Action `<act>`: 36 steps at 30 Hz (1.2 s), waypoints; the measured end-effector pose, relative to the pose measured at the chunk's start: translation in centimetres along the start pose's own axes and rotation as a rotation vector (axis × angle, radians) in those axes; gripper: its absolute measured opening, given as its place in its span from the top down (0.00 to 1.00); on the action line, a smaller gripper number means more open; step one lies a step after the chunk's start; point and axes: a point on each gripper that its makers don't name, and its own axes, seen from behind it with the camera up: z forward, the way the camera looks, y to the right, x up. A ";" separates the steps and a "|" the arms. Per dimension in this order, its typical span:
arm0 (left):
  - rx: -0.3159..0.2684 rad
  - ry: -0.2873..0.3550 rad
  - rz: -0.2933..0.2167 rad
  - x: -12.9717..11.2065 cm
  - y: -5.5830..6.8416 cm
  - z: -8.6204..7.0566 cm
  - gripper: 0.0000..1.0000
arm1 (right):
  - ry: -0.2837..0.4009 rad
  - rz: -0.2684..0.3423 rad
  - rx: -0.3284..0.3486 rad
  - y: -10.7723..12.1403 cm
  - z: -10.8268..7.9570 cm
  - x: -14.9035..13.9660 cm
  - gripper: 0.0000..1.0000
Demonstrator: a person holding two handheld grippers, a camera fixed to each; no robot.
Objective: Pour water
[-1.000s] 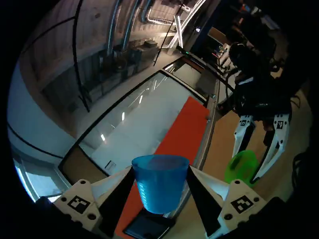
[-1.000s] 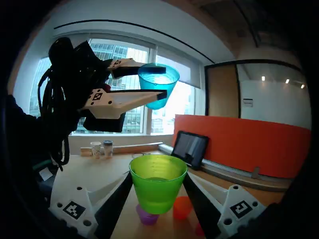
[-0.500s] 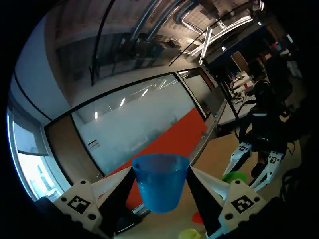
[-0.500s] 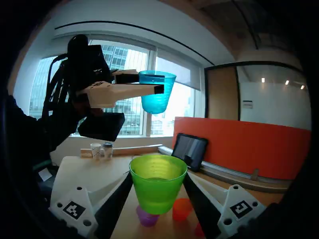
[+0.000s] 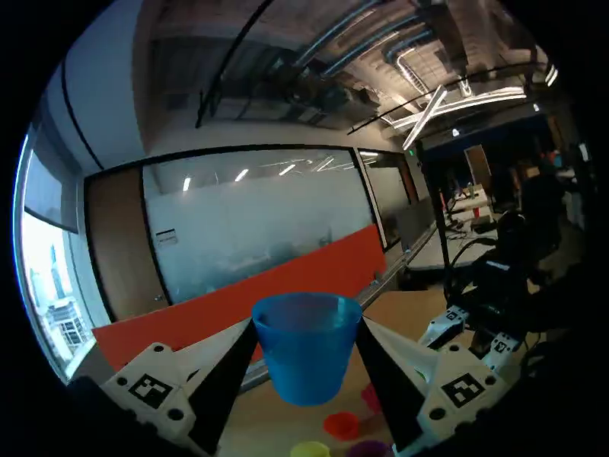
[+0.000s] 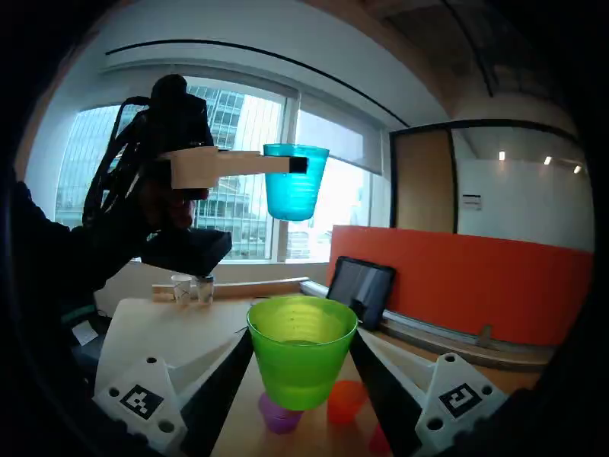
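Gripping a blue cup (image 5: 306,346) between both fingers of the left tool (image 5: 304,329), narrowed to the cup's width, cup upright with rim level. From the right gripper view, raised high, well above the counter (image 6: 167,327), almost straight over and somewhat beyond the green cup (image 6: 302,354). Pinching that green cup the same way with the right tool (image 6: 302,335), low near the counter, over a small orange cup (image 6: 346,400) and a purple cup (image 6: 278,415). Inside the green cup, seemingly a little liquid near the bottom; inside the blue, cannot tell. Probably calls for lowering the blue cup closer, then tipping its rim toward the green mouth; from such height, risk of splashing past.
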 end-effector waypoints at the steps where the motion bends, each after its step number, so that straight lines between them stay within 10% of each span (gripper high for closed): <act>1: -0.003 0.002 -0.023 0.0 0.0 0.0 0.13 | 0.001 0.000 0.000 0.0 0.0 0.0 0.10; 14: -0.071 0.006 -0.243 -0.7 0.6 0.1 0.11 | 0.007 -0.002 -0.003 0.2 0.0 0.5 0.10; 36: -0.068 -0.054 -0.188 -4.1 0.7 -0.8 0.11 | -0.025 -0.001 -0.010 0.8 -0.4 -0.2 0.10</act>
